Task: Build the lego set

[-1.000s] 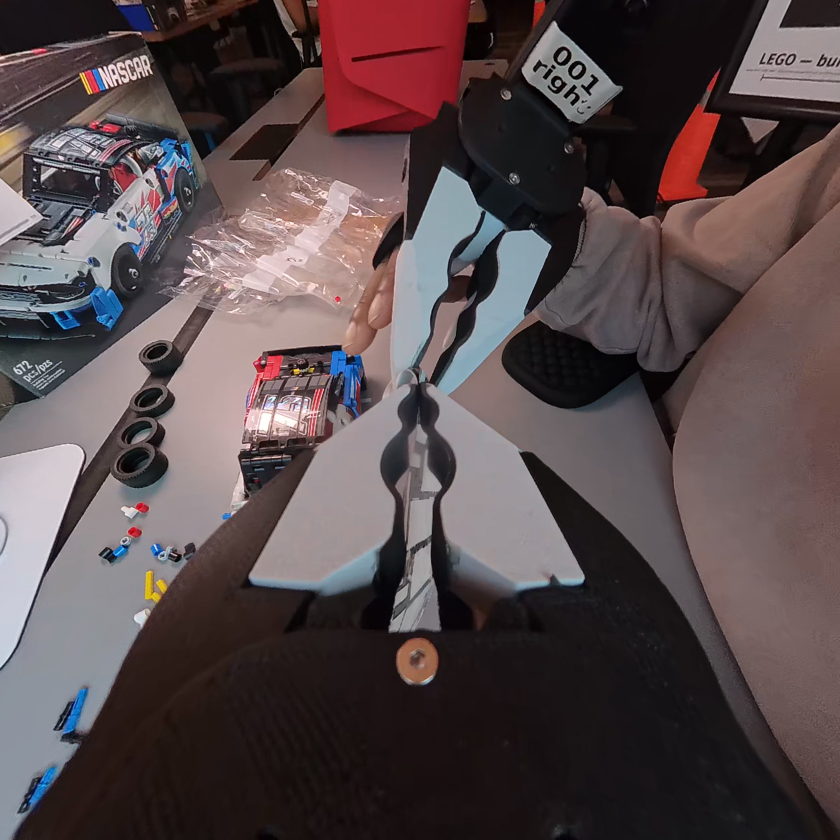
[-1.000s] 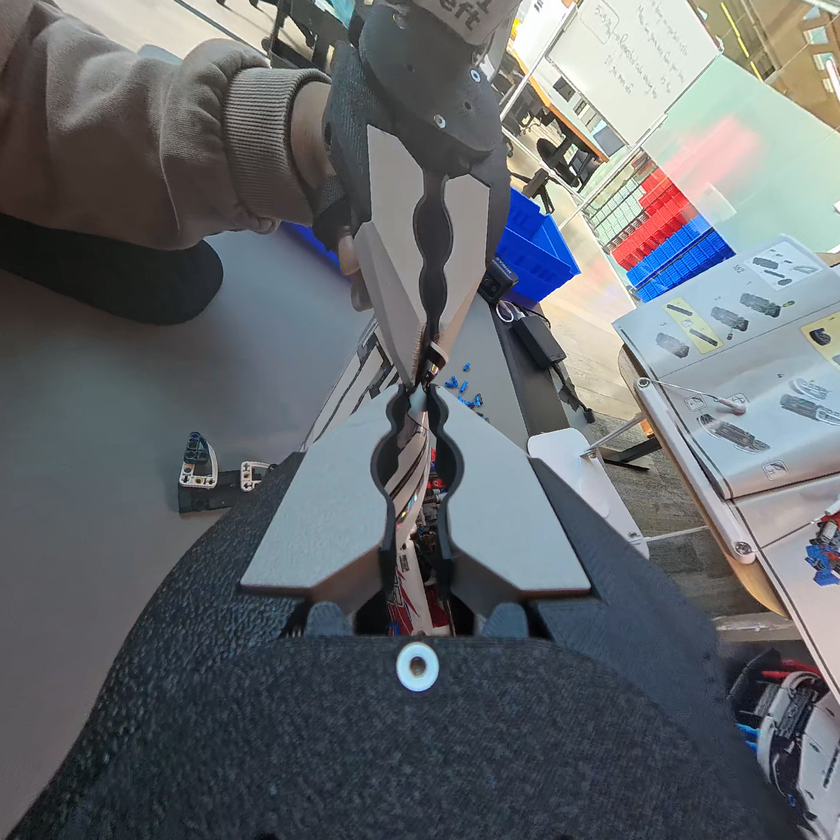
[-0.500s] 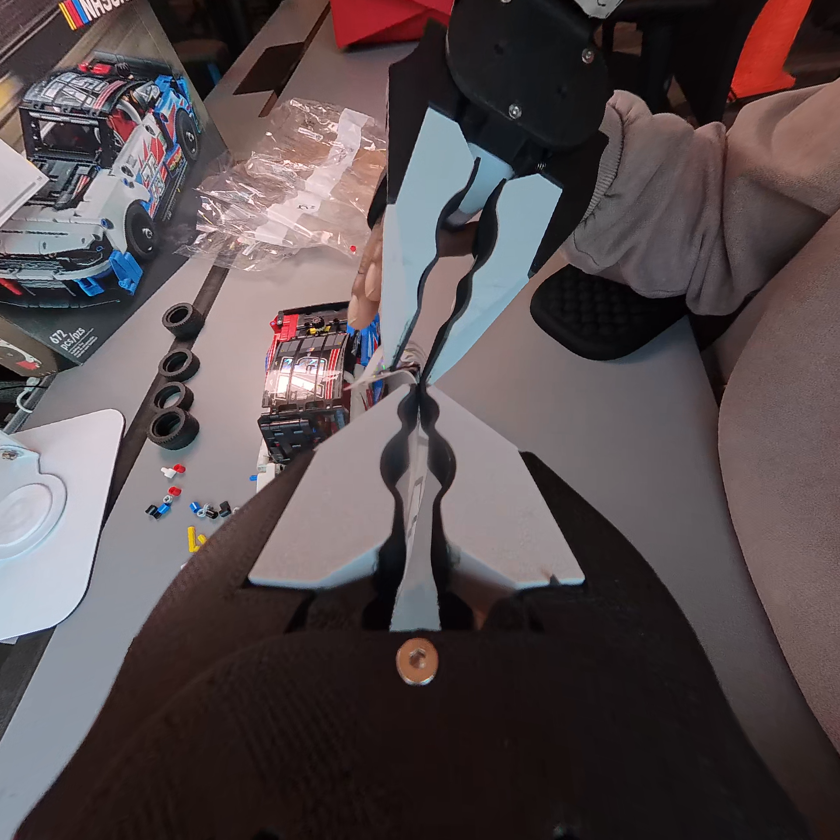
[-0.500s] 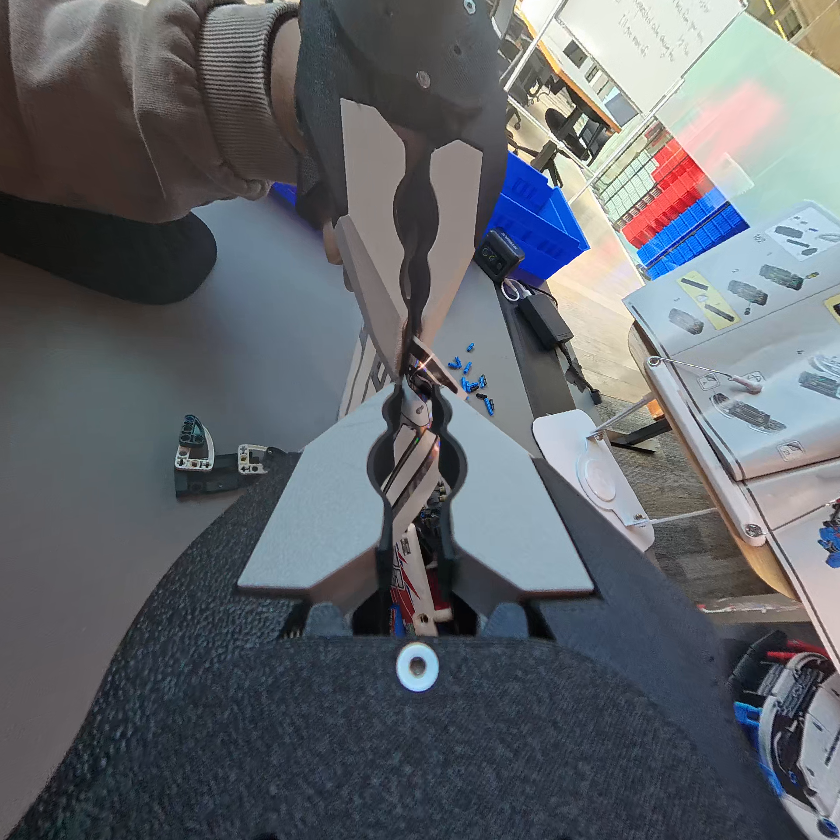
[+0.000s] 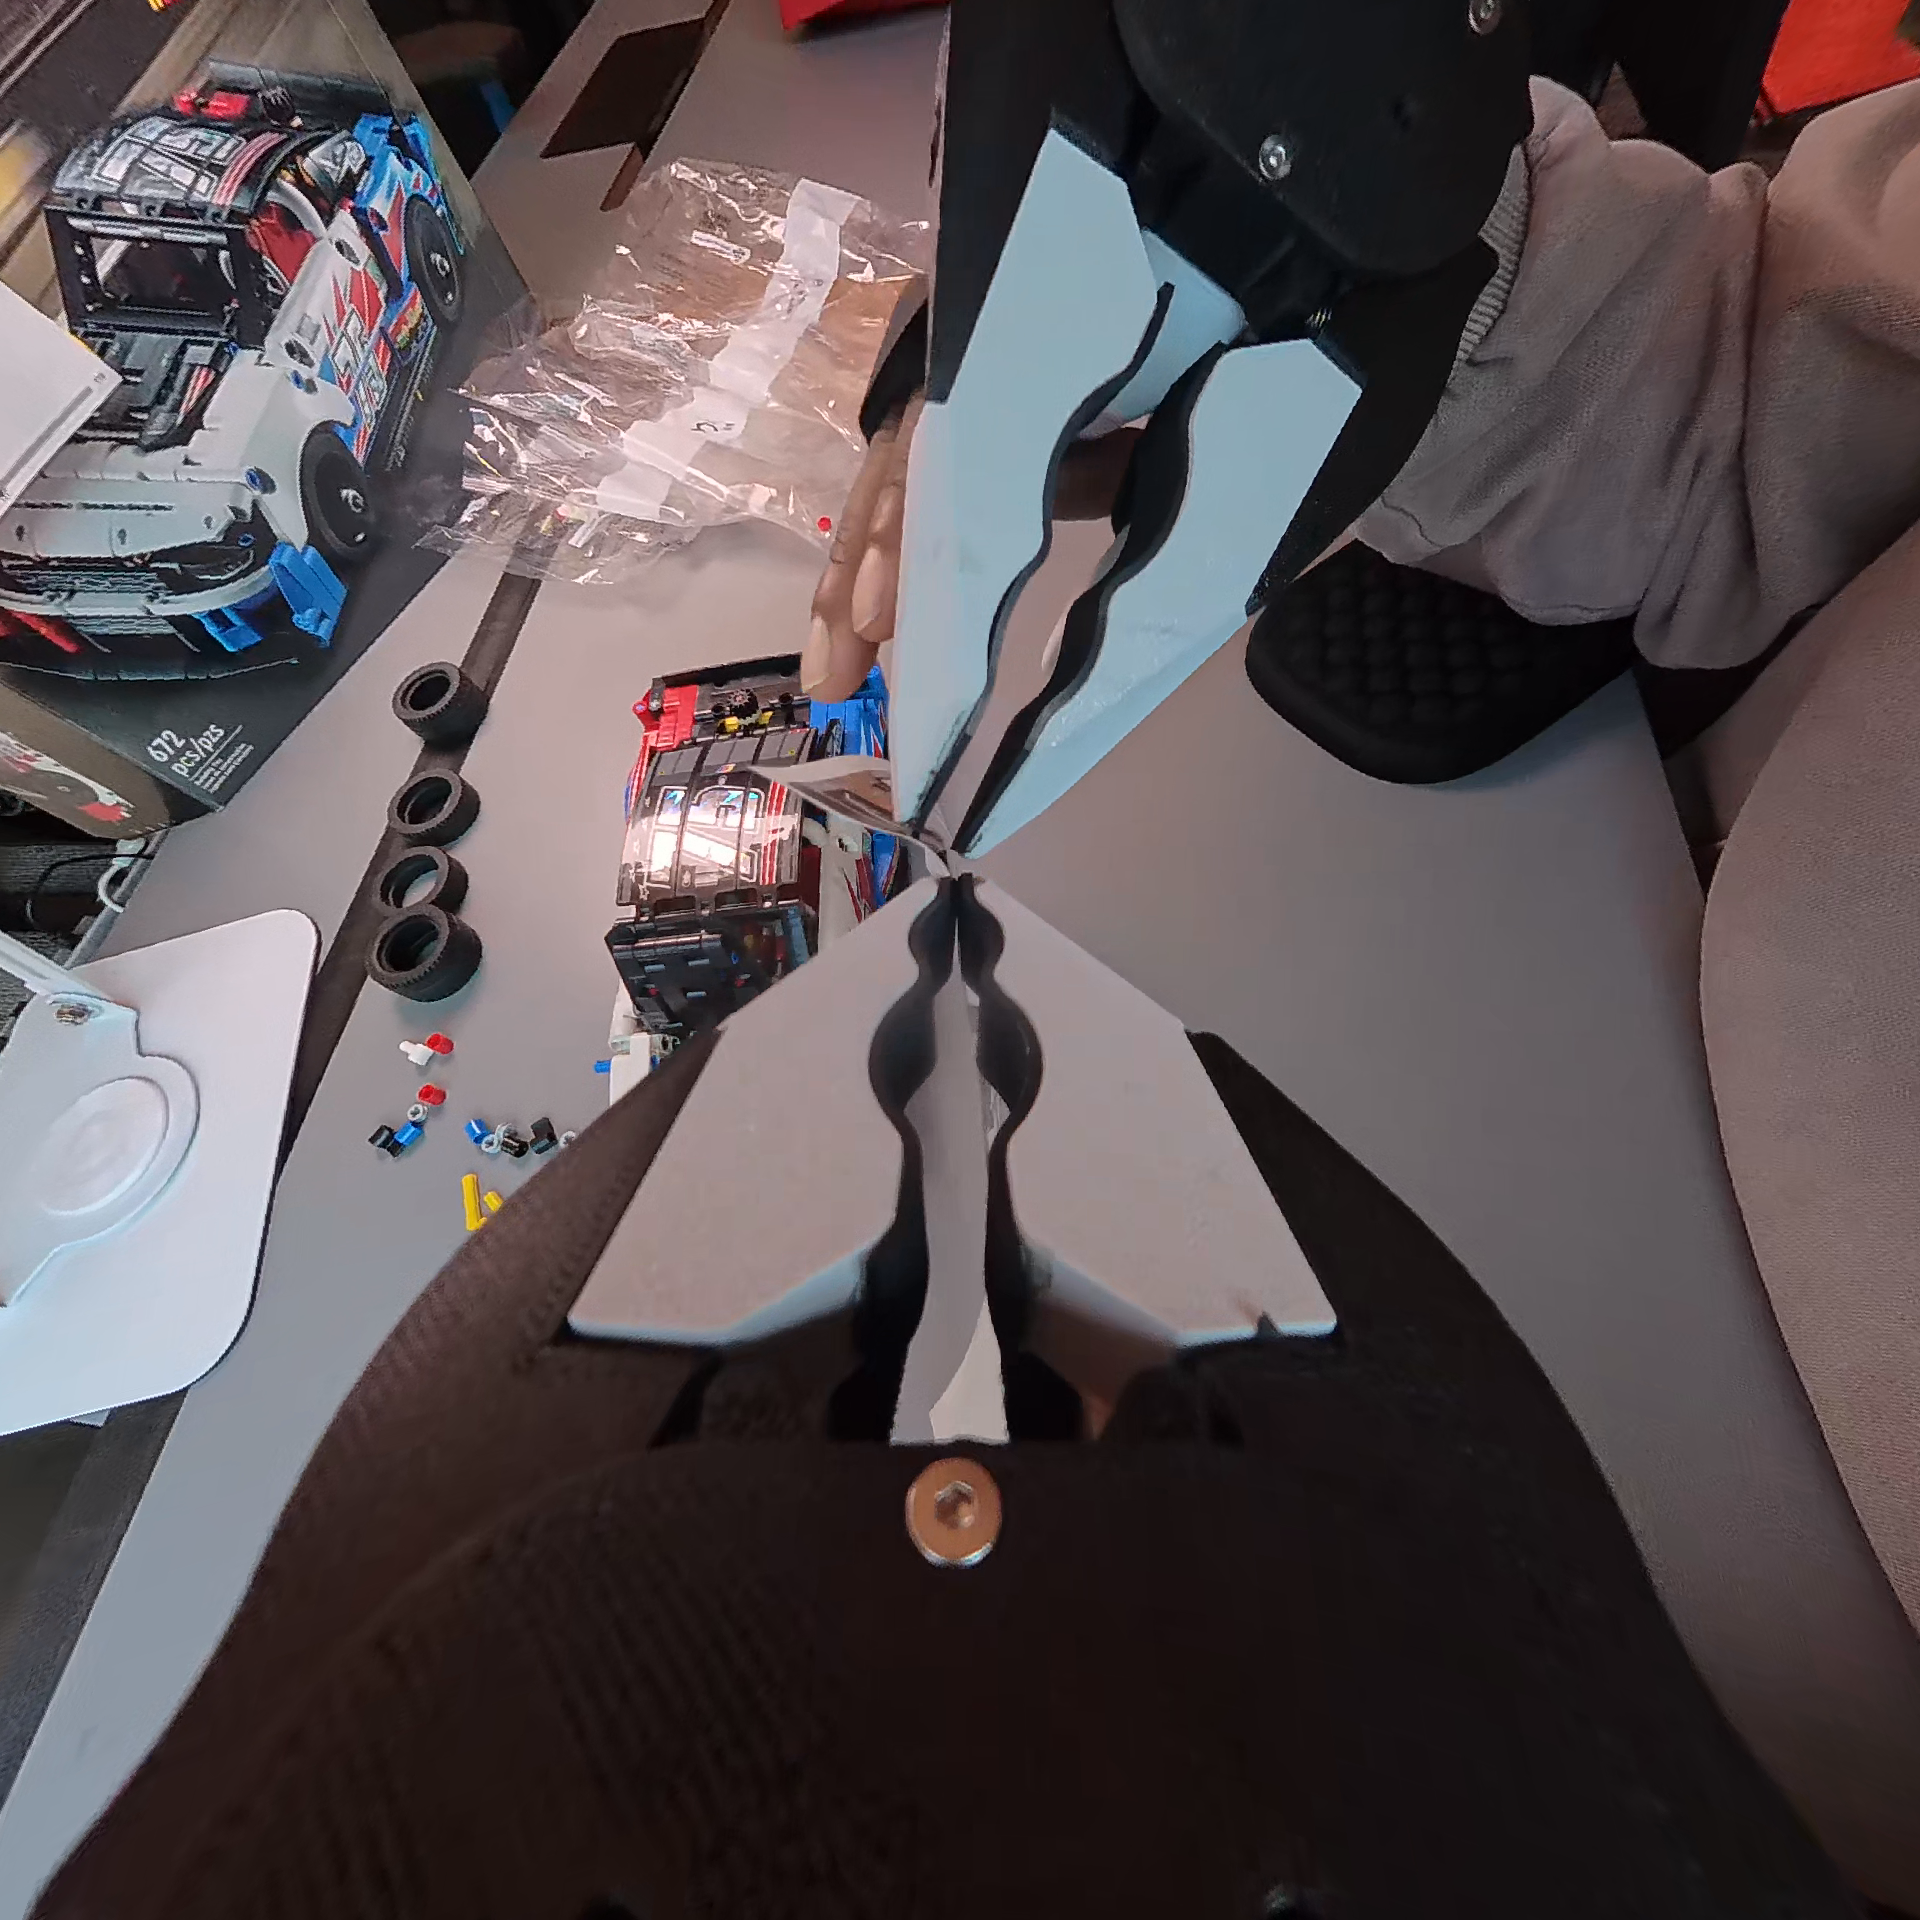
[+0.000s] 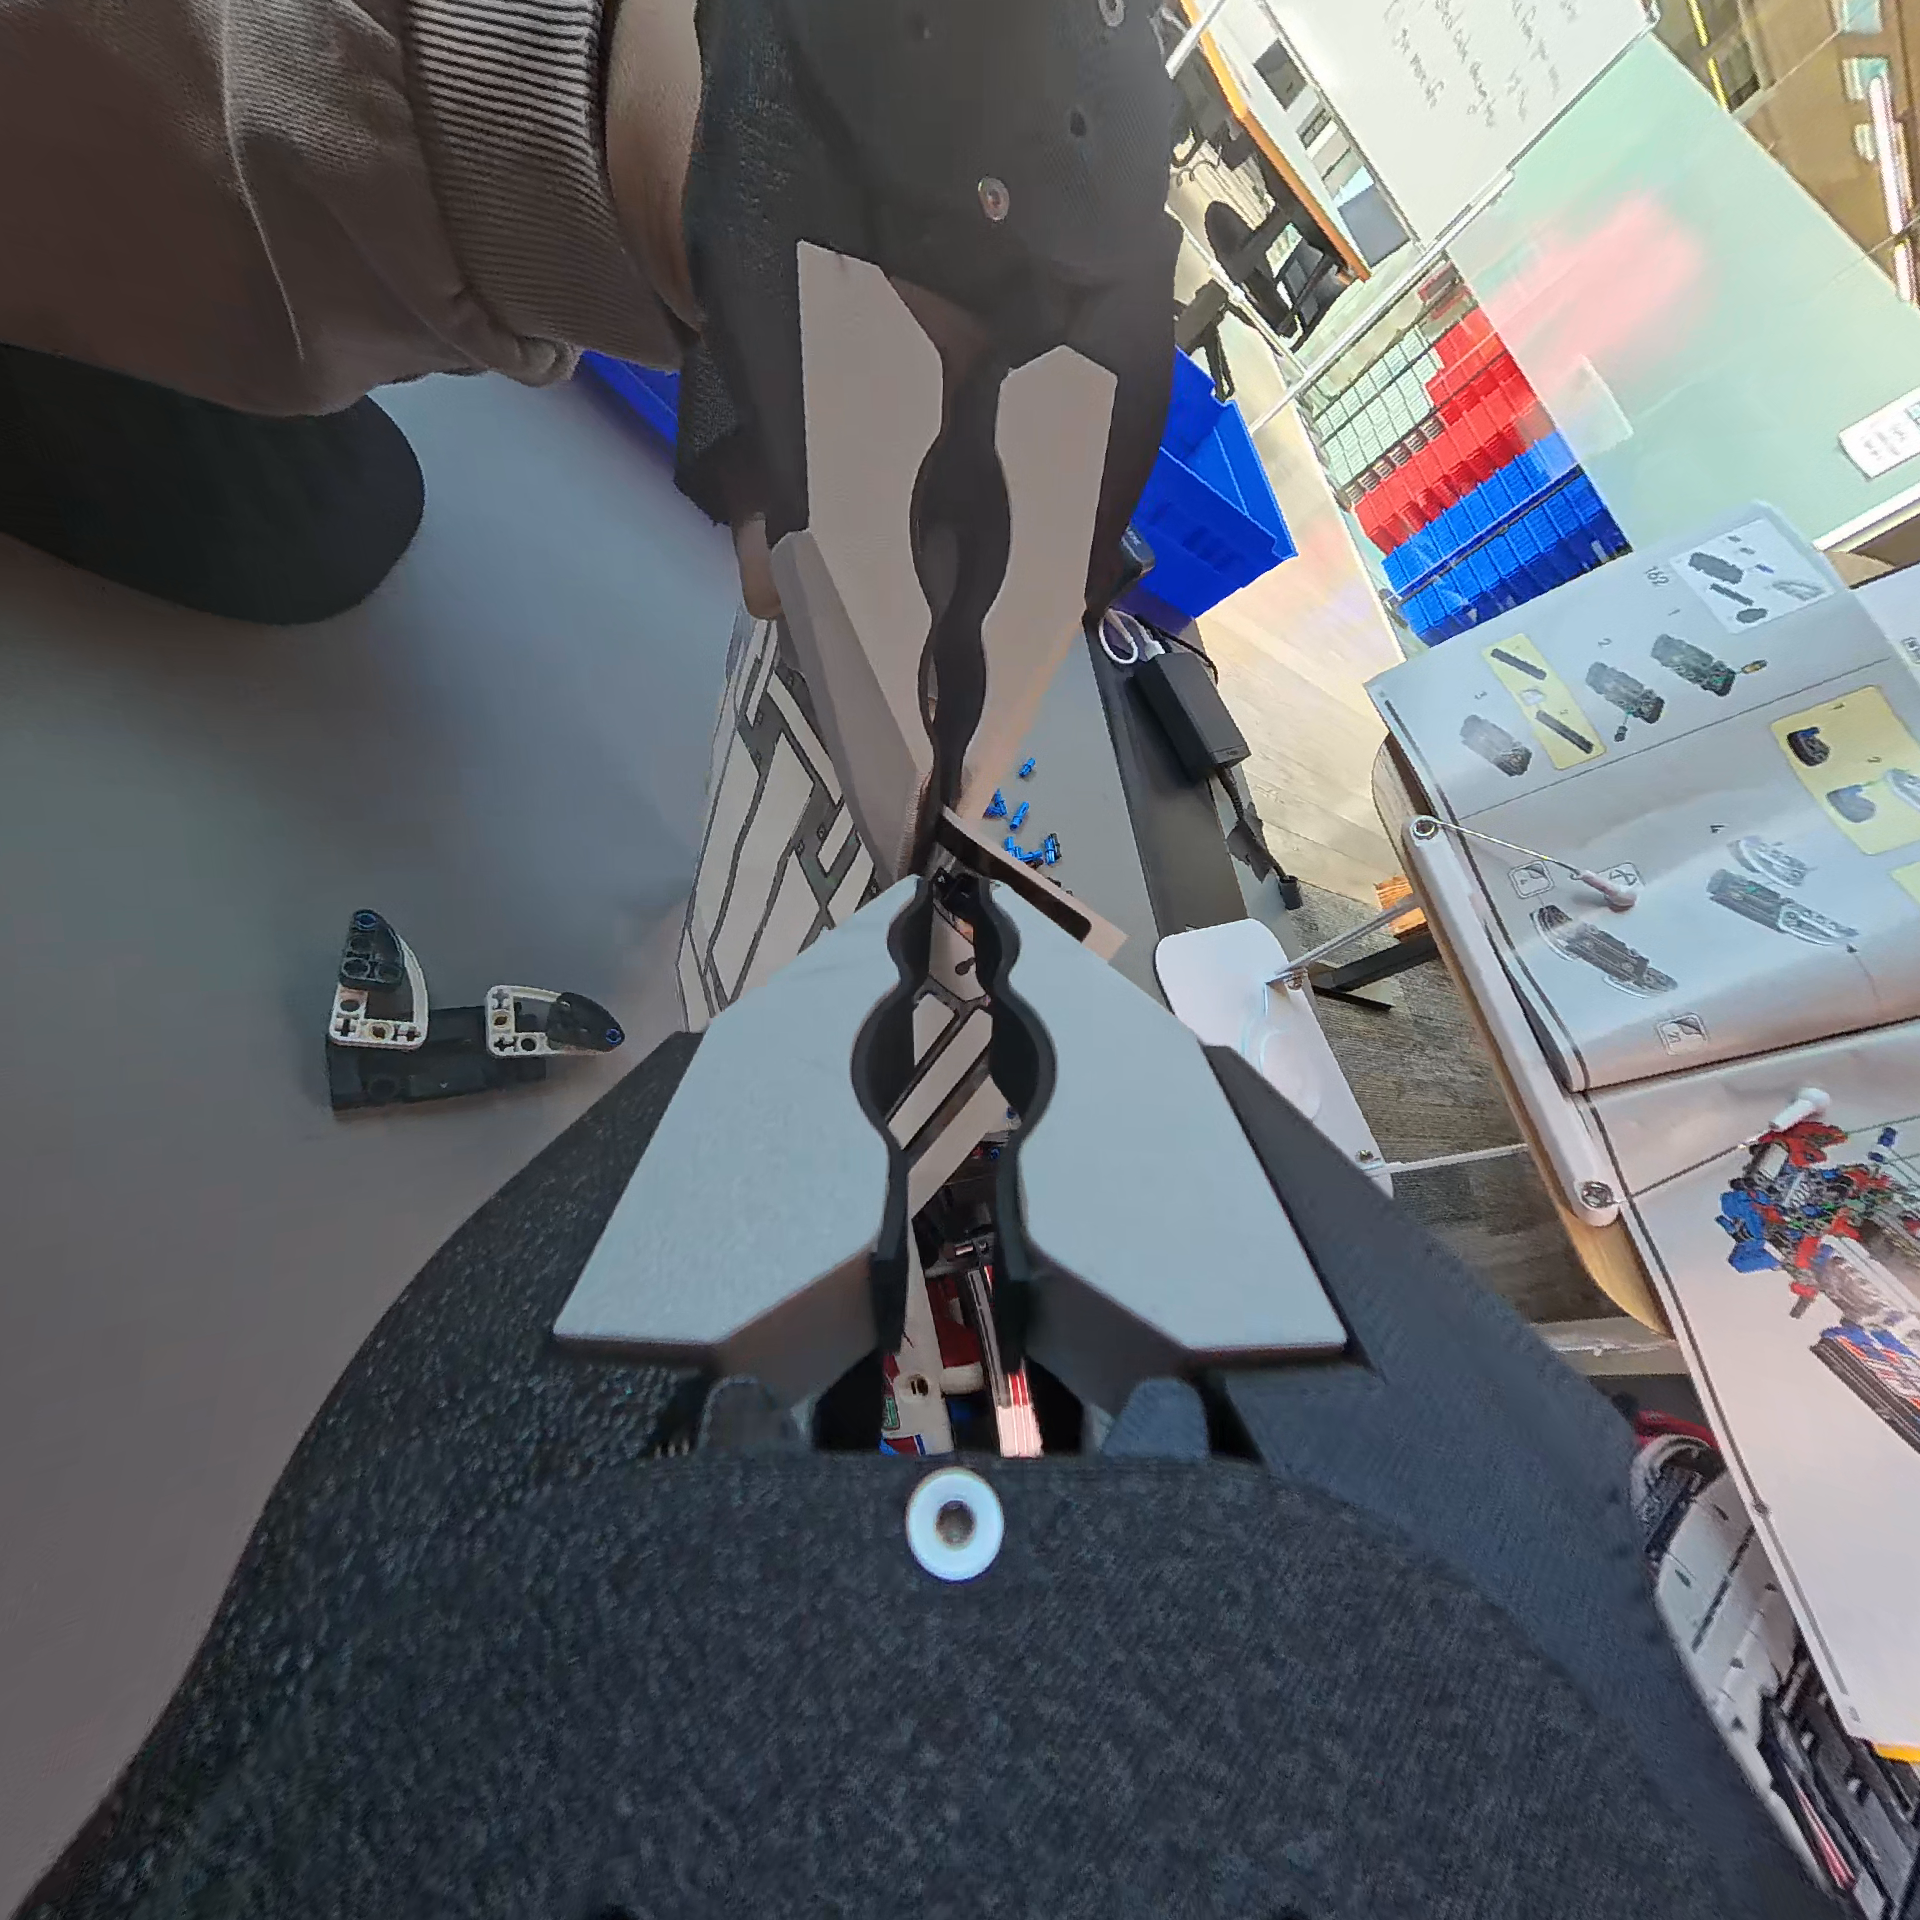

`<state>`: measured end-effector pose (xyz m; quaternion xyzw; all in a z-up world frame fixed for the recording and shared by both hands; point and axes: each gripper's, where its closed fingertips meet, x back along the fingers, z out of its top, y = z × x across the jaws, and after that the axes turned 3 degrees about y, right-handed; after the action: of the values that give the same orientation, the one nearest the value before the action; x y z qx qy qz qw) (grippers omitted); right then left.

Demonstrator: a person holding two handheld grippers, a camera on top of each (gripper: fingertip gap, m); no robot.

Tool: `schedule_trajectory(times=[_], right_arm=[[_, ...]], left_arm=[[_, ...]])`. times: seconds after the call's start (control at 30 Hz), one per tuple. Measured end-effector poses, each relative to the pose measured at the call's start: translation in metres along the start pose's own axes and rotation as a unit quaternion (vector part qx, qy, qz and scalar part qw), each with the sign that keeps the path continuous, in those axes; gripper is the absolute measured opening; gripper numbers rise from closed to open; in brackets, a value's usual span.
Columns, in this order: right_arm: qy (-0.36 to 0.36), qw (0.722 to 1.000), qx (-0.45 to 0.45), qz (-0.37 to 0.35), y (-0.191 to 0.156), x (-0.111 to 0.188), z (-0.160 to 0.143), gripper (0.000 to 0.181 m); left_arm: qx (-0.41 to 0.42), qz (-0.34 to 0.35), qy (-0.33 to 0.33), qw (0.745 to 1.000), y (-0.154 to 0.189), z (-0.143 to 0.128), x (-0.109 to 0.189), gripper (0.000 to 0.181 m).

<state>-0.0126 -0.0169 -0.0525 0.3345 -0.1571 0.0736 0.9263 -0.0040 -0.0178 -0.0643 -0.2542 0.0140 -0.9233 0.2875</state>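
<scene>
Presently, item one: left gripper (image 5: 956, 883), jaws pressed together on a sticker sheet (image 6: 774, 821), a pale sheet printed with dark outlines, which runs up the slot between its fingers. Item two: right gripper (image 6: 951, 883), tip to tip with the left, jaws drawn nearly together at the tips on a thin strip (image 5: 847, 784) curling off that sheet; whether it truly pinches the strip cannot be told.

Item three: part-built lego car (image 5: 727, 842), red, blue and black with a glossy striped roof, on the grey desk (image 5: 1351, 1039) just beneath the meeting tips. Four black tyres (image 5: 426, 831) in a row beside it, towards the desk's left edge. Small loose pieces (image 5: 457, 1127), red, blue, yellow and black, scattered nearer the camera. Clear plastic bags (image 5: 675, 395) farther back; set box (image 5: 208, 343) with a race-car picture at the far left corner.

Item four, right wrist view: a black-and-white sub-assembly (image 6: 447, 1018) on the desk, well apart from the grippers; small blue pins (image 6: 1023, 821) near the desk's edge; open instruction booklet (image 6: 1662, 831) on a stand beyond the desk; blue bin (image 6: 1205, 499) behind.
</scene>
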Motion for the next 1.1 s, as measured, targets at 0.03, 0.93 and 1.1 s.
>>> schedule_trajectory(times=[0.03, 0.93, 1.1], right_arm=[[0.001, 1.0, -0.004, 0.003, -0.001, 0.0, 0.0, 0.004], [0.119, 0.978, -0.148, 0.091, -0.004, 0.008, 0.012, 0.0], [0.154, 0.96, -0.194, 0.133, -0.008, 0.013, 0.015, 0.0]], left_arm=[[-0.004, 0.002, 0.0, 1.0, -0.001, 0.0, 0.0, 0.0], [-0.06, 0.01, 0.017, 0.998, 0.005, 0.009, 0.004, 0.0], [-0.069, -0.002, 0.021, 0.997, 0.011, 0.011, 0.005, 0.0]])
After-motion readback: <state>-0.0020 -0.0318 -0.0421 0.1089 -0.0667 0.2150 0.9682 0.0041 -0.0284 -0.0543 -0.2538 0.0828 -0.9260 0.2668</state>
